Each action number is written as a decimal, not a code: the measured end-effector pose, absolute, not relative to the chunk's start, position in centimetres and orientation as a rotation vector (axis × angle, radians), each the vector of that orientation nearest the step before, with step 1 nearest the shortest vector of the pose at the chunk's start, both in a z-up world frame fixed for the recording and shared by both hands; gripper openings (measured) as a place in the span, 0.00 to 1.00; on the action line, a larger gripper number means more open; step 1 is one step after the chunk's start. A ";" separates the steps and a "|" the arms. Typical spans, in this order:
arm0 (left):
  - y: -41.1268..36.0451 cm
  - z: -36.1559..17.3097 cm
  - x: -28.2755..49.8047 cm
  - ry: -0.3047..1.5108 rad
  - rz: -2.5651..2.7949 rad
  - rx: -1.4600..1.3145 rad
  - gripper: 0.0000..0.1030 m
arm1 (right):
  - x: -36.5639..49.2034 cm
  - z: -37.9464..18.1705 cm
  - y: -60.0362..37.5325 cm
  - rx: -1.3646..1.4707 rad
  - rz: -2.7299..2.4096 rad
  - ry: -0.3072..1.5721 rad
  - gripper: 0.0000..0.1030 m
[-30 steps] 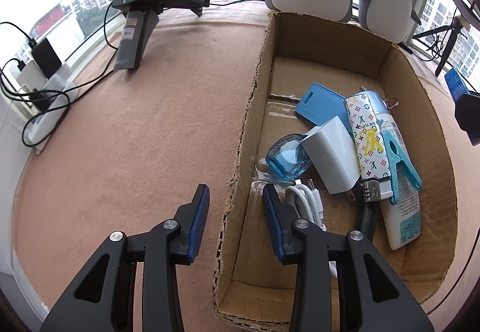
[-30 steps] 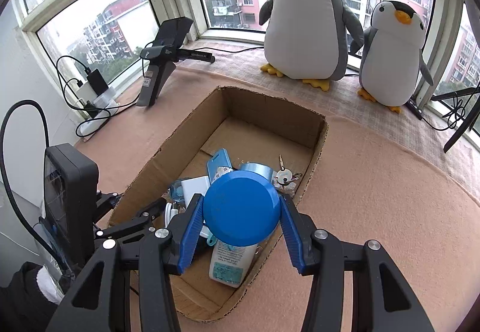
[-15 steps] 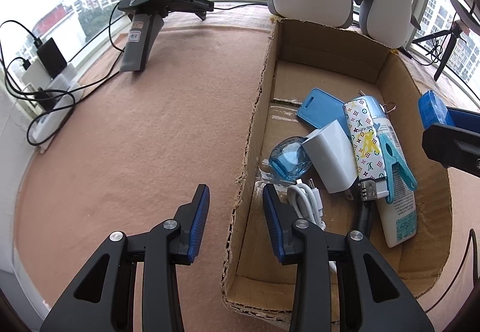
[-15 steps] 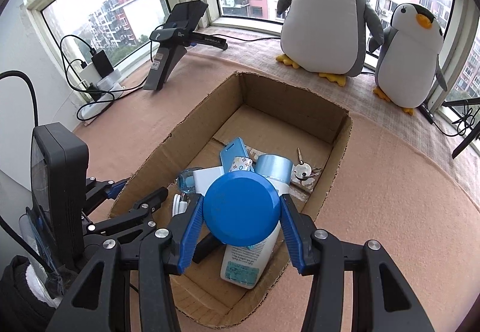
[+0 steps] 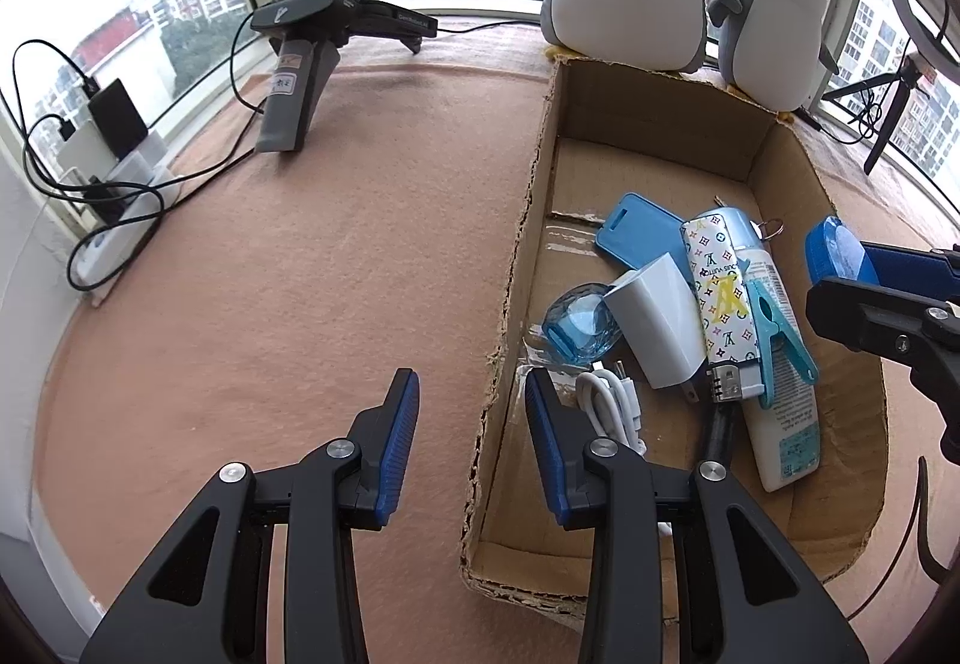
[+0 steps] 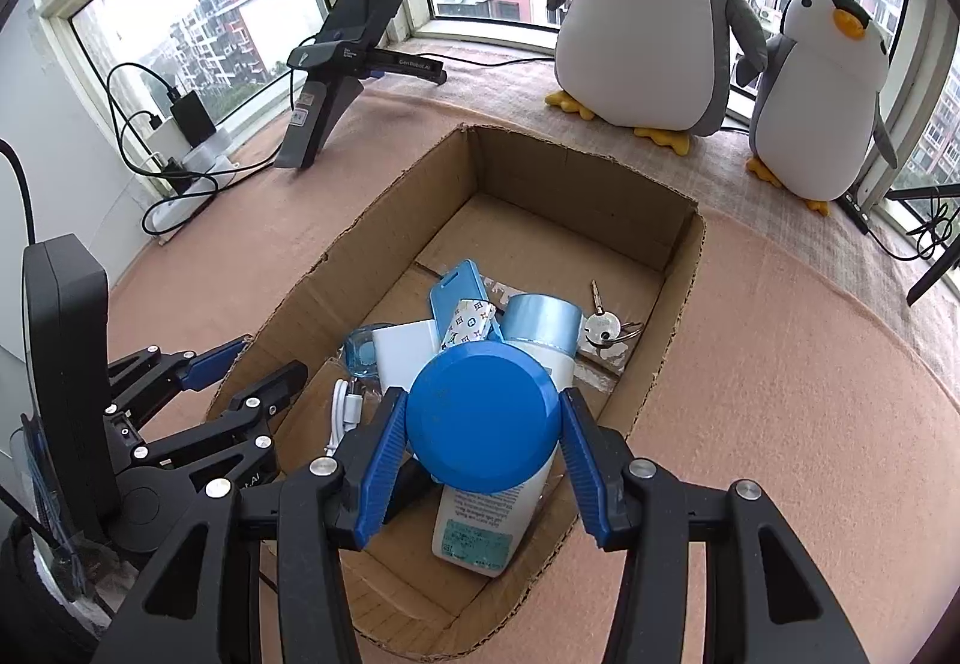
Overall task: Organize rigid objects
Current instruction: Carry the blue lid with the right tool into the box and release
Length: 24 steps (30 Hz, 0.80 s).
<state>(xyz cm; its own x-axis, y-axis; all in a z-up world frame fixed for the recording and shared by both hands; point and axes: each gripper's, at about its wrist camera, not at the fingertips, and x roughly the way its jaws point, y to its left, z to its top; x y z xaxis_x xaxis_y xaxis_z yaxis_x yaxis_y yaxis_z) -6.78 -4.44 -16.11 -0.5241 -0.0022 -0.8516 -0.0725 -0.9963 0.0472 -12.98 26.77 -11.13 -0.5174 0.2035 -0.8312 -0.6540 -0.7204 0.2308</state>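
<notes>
An open cardboard box (image 5: 521, 244) lies on the tan mat. Inside it are a blue card holder (image 5: 636, 232), a patterned lighter (image 5: 720, 298), a white charger (image 5: 657, 331), a white bottle (image 5: 789, 424), a blue clothespin (image 5: 780, 328), a white cable (image 5: 612, 400) and keys (image 6: 603, 328). My right gripper (image 6: 480, 403) is shut on a round blue lid (image 6: 483, 421), held above the box's near right part. The lid (image 5: 837, 251) shows edge-on in the left wrist view. My left gripper (image 5: 471, 388) is open, empty, and straddles the box's left wall.
Two plush penguins (image 6: 648, 3) stand behind the box by the window. A spare gripper on its stand (image 5: 312, 39) sits at the far left, with a power strip and cables (image 5: 114, 184) along the left edge. A small tripod (image 5: 888, 105) stands at the far right.
My right gripper has carried the blue lid forward and to the left, from beside the box to above its contents. The left gripper has stayed open at the box's left wall.
</notes>
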 end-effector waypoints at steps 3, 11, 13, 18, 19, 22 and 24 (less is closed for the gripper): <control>-4.4 -15.9 -6.7 0.118 2.707 -1.505 0.34 | -12.9 -11.1 26.8 -1.133 2.246 0.728 0.45; -4.3 -15.6 -6.7 0.119 2.711 -1.496 0.34 | -12.9 -11.1 26.8 -1.143 2.251 0.724 0.54; -4.3 -15.5 -6.6 0.118 2.714 -1.492 0.34 | -12.9 -11.1 26.8 -1.143 2.252 0.725 0.54; -4.3 -15.2 -6.4 0.118 2.719 -1.483 0.34 | -12.7 -10.8 26.6 -1.127 2.253 0.724 0.55; -4.3 -15.1 -6.4 0.118 2.720 -1.481 0.34 | -12.5 -10.7 26.6 -1.122 2.254 0.723 0.56; -4.2 -14.8 -6.3 0.120 2.722 -1.472 0.34 | -12.1 -10.3 26.4 -1.106 2.254 0.718 0.60; -4.1 -14.6 -6.2 0.126 2.723 -1.465 0.34 | -11.9 -10.1 26.3 -1.099 2.254 0.716 0.61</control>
<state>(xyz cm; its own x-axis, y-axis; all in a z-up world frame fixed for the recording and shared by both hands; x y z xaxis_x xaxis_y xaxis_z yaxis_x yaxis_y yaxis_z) -6.17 -4.08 -14.63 -0.5511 0.0030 -0.8345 -0.0801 -0.9956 0.0493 -11.87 26.28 -10.10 -0.5302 0.2247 -0.8176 -0.6553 -0.7204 0.2270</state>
